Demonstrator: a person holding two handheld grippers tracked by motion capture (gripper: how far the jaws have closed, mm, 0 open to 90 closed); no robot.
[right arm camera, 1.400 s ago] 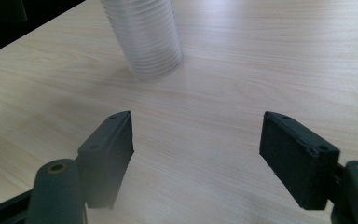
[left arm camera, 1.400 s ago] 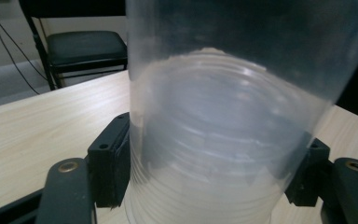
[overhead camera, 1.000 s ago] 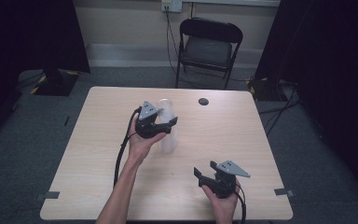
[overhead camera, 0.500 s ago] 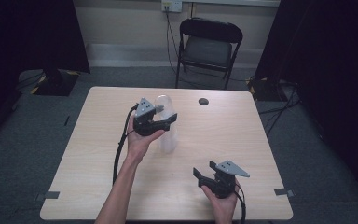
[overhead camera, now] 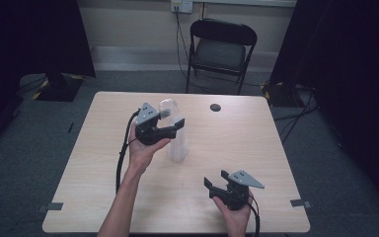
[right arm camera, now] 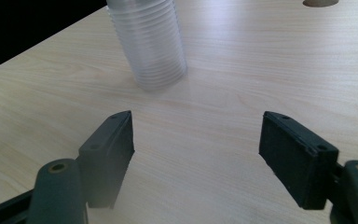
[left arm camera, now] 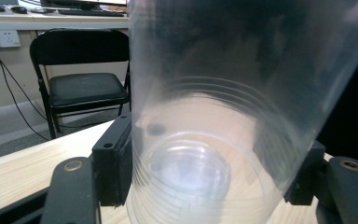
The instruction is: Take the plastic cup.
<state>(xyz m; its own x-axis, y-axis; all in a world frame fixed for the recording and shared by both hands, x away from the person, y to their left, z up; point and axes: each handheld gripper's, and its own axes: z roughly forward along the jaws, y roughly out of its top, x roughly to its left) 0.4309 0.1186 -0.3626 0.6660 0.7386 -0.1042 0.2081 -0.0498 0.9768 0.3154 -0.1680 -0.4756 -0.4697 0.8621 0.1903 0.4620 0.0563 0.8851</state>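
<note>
At mid-table, my left gripper (overhead camera: pixel 173 126) clamps the top cup (left arm camera: pixel 223 93) of the stack (right arm camera: pixel 147 44); next, lift it straight off. Right gripper (right arm camera: pixel 198 149) jaws stand apart.

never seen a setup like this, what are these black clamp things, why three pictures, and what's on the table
A person sits at a wooden table and holds a hand-worked clamp, called a gripper, in each hand. One picture comes from a camera above the table. The other two come from small cameras riding on the grippers, looking out between their black jaws.

The left gripper is closed on the top cup of a stack of clear plastic cups; the left gripper view looks right through that cup. The right gripper waits near the table's front edge with its jaws open and nothing between them.

A small dark round spot lies on the table's far side. A black folding chair stands behind.
</note>
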